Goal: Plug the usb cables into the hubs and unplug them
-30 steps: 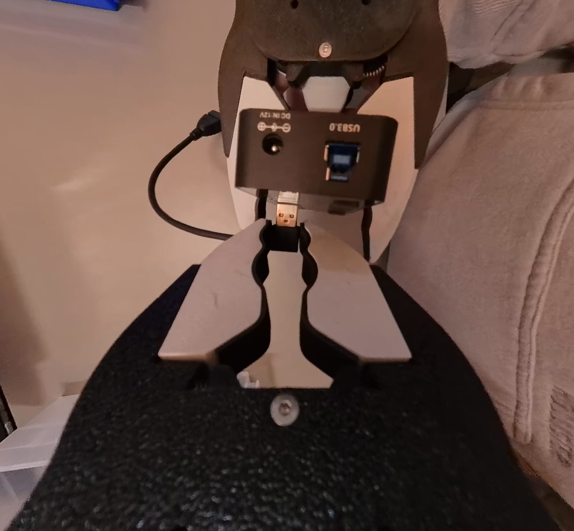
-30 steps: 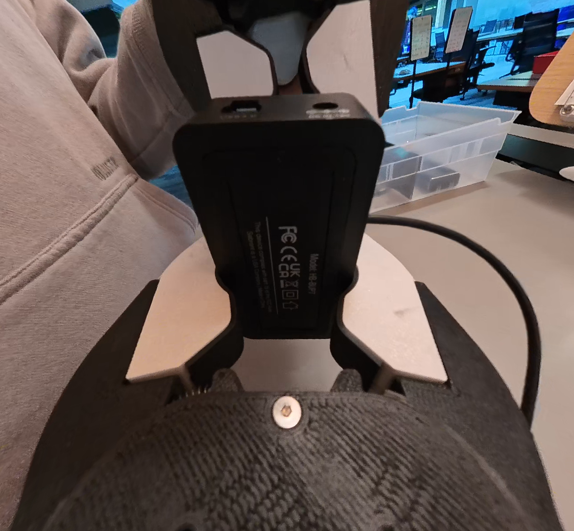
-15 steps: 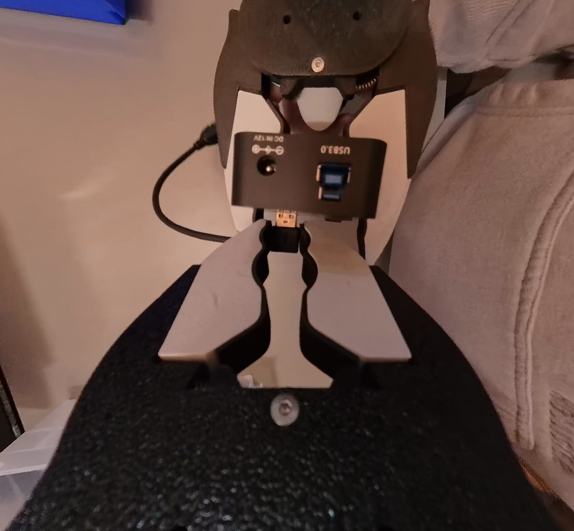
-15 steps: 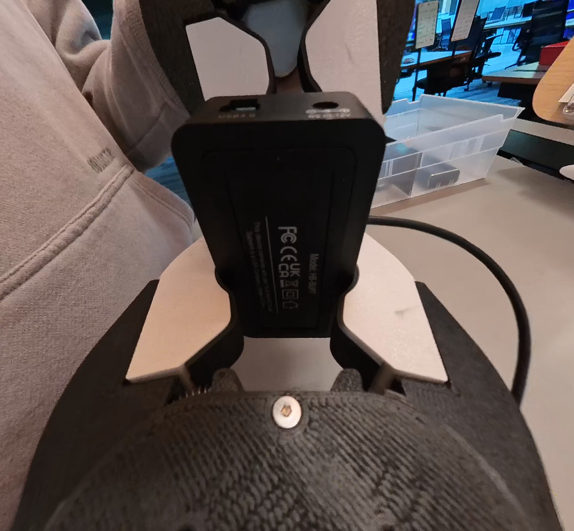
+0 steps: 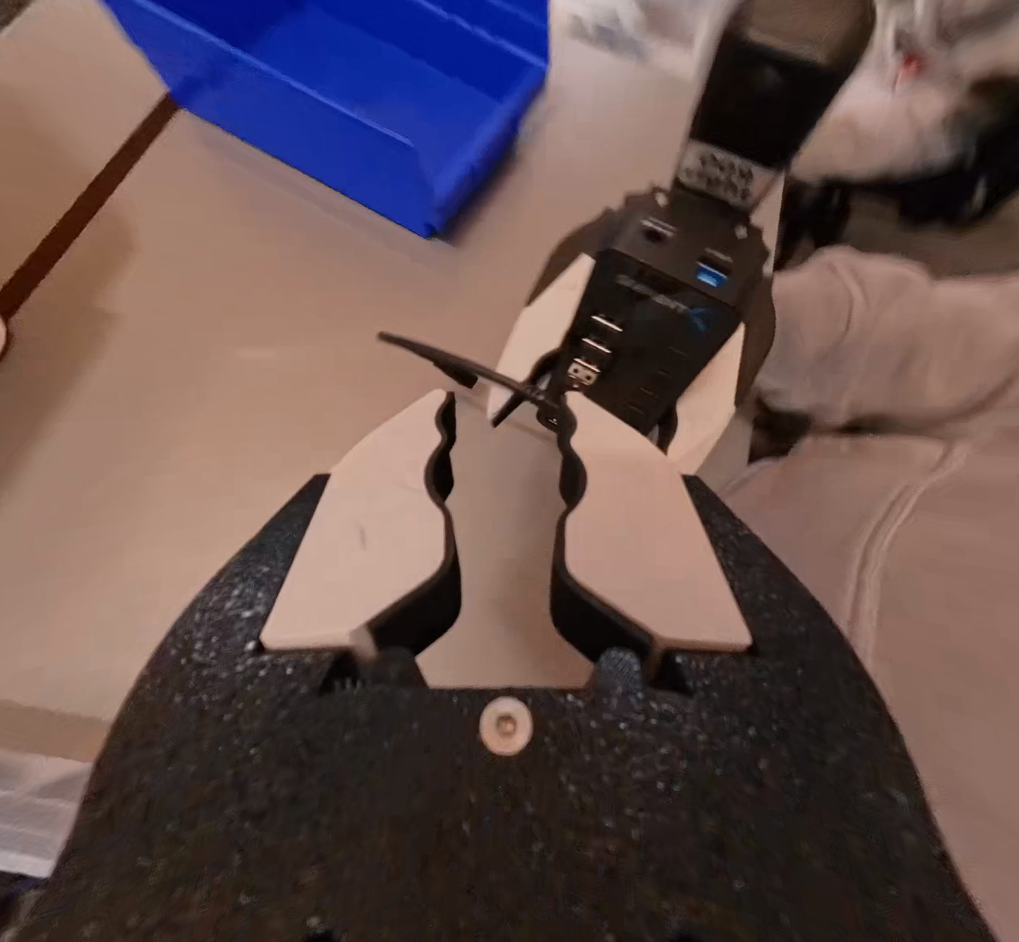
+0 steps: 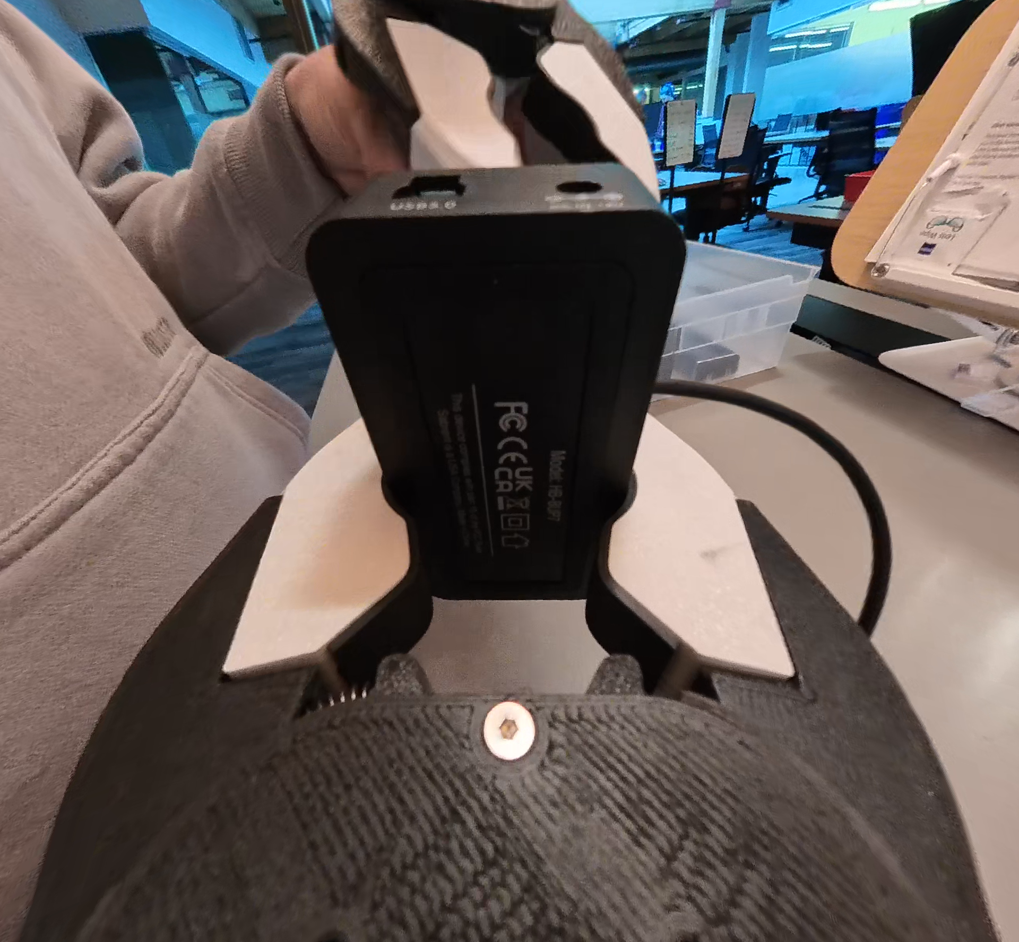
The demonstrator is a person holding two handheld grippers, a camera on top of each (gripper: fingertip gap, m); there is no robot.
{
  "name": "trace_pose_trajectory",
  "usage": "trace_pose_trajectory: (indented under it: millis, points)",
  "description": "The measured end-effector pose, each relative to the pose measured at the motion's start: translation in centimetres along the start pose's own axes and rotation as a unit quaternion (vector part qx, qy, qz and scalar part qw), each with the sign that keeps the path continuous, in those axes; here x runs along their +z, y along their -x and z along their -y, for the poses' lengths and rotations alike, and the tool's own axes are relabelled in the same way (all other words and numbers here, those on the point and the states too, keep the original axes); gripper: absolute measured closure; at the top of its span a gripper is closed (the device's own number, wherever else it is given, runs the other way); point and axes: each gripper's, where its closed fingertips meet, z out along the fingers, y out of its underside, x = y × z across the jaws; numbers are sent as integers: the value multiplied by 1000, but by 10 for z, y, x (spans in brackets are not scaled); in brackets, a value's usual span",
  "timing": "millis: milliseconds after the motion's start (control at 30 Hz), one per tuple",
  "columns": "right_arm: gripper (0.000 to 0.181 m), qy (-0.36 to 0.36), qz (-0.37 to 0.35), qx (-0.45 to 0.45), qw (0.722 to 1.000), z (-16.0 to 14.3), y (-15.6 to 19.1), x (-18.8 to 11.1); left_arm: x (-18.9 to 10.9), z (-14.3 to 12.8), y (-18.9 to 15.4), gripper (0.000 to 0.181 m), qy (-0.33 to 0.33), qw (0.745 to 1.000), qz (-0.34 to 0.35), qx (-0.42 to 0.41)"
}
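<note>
white printing (unquoted) on hub (image 6: 496,364)

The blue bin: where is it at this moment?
In the left wrist view the blue bin sits on the tan table at upper left, beyond the left claw and left of the black hub.

The left wrist view looks forward and down along its own claw (image 5: 504,414) onto the pale beige surface (image 5: 220,364), a blue plastic bin (image 5: 331,50) far left. The right wrist view looks nearly level along its claw (image 6: 510,507), very close to the flat black rectangular hub (image 6: 496,364). Both views share that hub (image 5: 661,331), seen from opposite sides, each showing the other claw beyond it.
</note>
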Motion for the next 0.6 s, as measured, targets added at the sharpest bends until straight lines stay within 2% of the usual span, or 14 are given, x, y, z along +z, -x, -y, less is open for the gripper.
trace_pose_trajectory:
  millis: [67,133,200,267,367,400,467,500,600]
  points:
    - [110,3,-15,-11,1000,0,-4,-2,-12,0,8,146,-52,994,-8,-92]
    - [110,18,-22,-26,999,-3,-5,-2,-11,-12,7,145,-72,977,-65,-192]
    - [110,28,-22,-37,999,-5,-3,0,-3,-27,-1,146,-60,945,-144,-287]
    - [110,36,-22,-47,998,-7,-2,3,2,-28,-10,155,-79,908,-215,-351]
    - [110,62,-20,-63,996,-14,-1,8,7,-22,-16,158,-101,873,-278,-388]
    - [110,69,-19,-67,995,-16,0,10,10,-23,-17,158,-94,868,-287,-395]
    - [110,71,-23,-71,995,-16,-1,11,20,-30,-18,165,-64,874,-282,-390]
    - [110,76,-24,-73,994,-17,-1,11,20,-30,-19,171,-63,870,-291,-393]
    - [110,85,-32,-78,993,-19,-3,8,23,-28,-20,172,-63,856,-307,-411]
